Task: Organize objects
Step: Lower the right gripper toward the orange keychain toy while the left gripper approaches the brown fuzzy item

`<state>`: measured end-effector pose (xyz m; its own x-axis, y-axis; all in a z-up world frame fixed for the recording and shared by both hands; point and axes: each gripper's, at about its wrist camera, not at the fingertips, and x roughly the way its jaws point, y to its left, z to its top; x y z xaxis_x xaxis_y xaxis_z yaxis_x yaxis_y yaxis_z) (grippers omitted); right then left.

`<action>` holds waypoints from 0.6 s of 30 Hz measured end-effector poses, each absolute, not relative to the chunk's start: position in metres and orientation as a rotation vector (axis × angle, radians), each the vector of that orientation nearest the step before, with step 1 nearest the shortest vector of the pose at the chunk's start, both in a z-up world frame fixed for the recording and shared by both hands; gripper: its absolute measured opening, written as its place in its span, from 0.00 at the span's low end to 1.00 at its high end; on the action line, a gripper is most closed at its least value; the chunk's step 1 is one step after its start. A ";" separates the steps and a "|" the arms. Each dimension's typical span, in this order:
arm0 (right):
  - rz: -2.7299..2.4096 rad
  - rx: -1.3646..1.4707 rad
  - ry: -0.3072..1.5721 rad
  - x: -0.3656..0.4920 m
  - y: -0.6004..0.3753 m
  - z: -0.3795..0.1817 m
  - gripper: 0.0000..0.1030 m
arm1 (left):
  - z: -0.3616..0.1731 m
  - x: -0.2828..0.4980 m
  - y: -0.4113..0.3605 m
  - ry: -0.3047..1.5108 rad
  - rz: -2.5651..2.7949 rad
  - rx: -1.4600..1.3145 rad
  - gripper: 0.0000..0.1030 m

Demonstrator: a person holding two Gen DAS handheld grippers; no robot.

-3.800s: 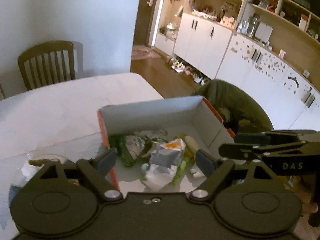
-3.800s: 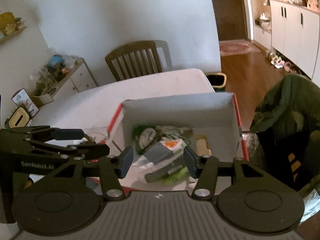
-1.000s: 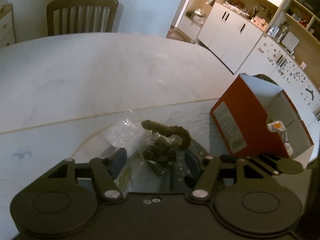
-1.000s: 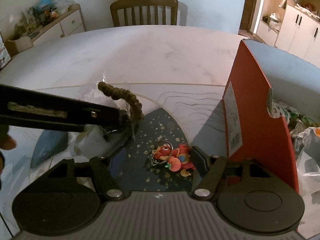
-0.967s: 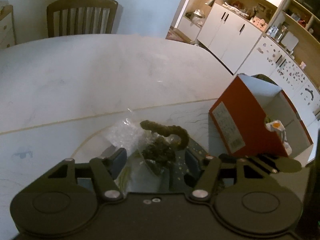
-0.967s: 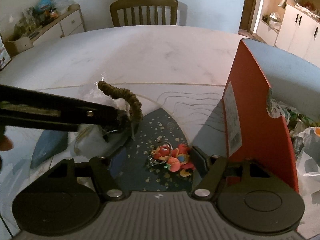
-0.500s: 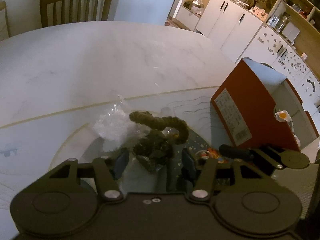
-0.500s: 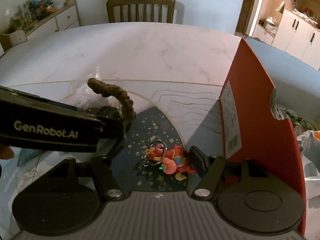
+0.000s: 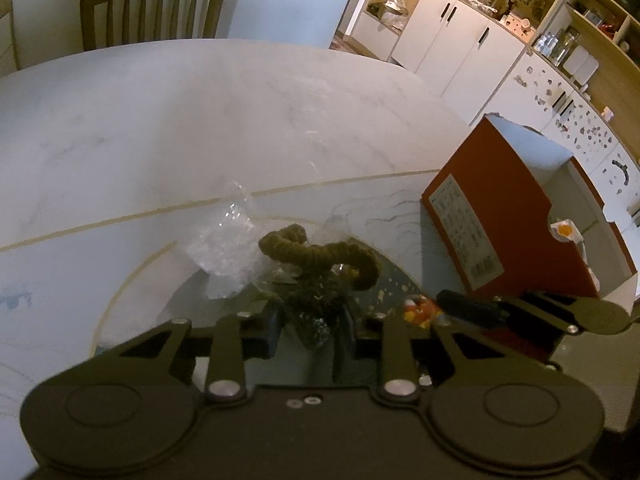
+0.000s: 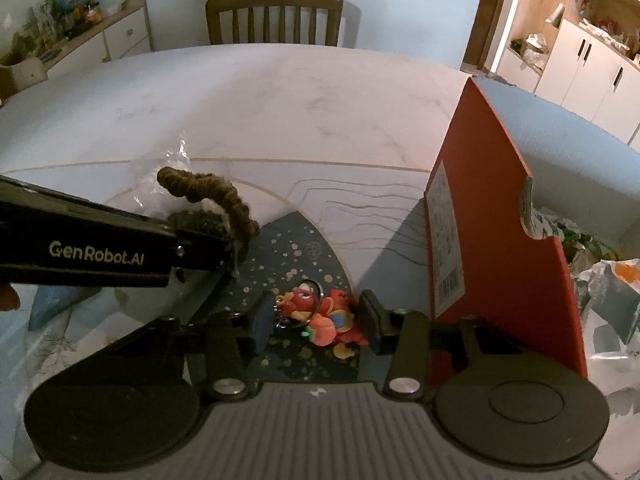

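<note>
Both tongs narrowed, left tongs closing on dark bundle, right tongs closing around keychain, box beside.

Both cams sit close above the table, tilted steeply down & fwd toward the far chair. Left view faces slightly right, box at its right edge; right view hugs the box. Shared: dark speckled mat, red keychain, bagged dark item.

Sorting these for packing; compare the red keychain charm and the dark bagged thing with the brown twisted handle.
The keychain charm is bright red and orange, small and flat on the mat; the bagged thing is dark, bulkier, with clear plastic around it. Its brown handle arches up; the charm's ring lies low. Each sits between closing gripper jaws.
</note>
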<state>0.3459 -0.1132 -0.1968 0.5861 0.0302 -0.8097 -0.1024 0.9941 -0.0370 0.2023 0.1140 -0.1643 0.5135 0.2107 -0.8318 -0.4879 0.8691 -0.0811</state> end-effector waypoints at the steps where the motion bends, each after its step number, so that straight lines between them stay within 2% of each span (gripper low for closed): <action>1: 0.080 -0.079 0.946 0.345 -0.113 -0.196 0.39 | -0.164 0.201 0.114 0.945 0.428 -0.326 0.26; 18: 0.121 0.102 0.990 0.299 -0.129 -0.165 0.39 | -0.148 0.158 0.087 0.992 0.396 -0.400 0.24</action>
